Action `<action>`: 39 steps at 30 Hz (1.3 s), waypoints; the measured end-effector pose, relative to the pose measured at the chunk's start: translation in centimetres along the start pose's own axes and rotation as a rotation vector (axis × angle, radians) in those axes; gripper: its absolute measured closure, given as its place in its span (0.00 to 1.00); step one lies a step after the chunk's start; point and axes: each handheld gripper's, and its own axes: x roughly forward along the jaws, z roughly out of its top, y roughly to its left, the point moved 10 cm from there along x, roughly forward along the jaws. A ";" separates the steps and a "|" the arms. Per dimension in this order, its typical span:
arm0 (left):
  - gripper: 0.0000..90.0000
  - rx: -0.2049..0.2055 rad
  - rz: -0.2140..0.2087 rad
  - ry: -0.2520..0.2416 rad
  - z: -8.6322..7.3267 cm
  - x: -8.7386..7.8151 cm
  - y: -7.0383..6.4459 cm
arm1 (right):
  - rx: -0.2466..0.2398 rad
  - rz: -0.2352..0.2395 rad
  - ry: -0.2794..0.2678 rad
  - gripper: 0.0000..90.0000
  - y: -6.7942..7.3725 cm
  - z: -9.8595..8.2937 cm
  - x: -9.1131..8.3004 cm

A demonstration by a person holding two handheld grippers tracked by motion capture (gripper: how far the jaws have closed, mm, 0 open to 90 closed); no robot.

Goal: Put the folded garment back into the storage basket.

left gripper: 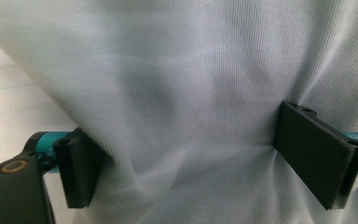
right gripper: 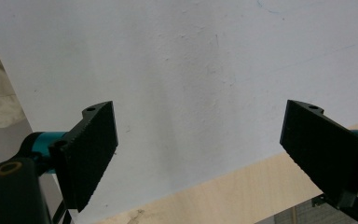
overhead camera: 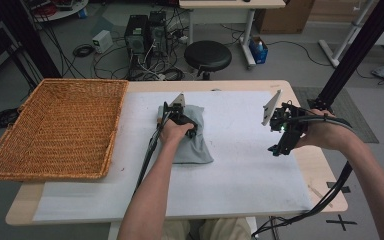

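A folded grey cloth [overhead camera: 196, 146] lies on the white paper sheet [overhead camera: 245, 170] near the middle of the table. My left gripper [overhead camera: 179, 116] presses down on the cloth's far end. In the left gripper view its jaws stand wide apart with the grey cloth [left gripper: 186, 84] bulging between them, so the left gripper [left gripper: 191, 161] is open. My right gripper [overhead camera: 278, 145] hovers over the paper's right edge, away from the cloth. In the right gripper view the right gripper [right gripper: 198, 151] is open with nothing between its fingers, above the white paper [right gripper: 191, 60] and a strip of wooden table [right gripper: 242, 191].
A large wicker basket [overhead camera: 111, 131] sits at the table's left end, overhanging its edge. Behind the table stand a black stool [overhead camera: 208, 56], computer towers [overhead camera: 145, 34] and loose floor cables. A black frame post [overhead camera: 360, 50] rises at the right.
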 end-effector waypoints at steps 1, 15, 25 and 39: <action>0.15 0.005 0.007 0.000 0.0 0.0 -0.1 | 0.001 0.003 0.002 0.12 0.0 0.0 0.1; 0.15 0.047 0.020 0.027 -0.1 0.2 -0.1 | -0.006 0.011 0.052 0.12 0.1 -0.2 0.0; 0.41 0.090 0.002 0.019 -0.1 -0.4 -1.3 | -0.014 -0.003 0.048 0.12 -0.1 0.2 0.0; 0.75 0.121 -0.014 -0.003 -0.1 -1.0 -2.1 | -0.011 -0.013 0.040 0.12 0.1 0.4 -0.3</action>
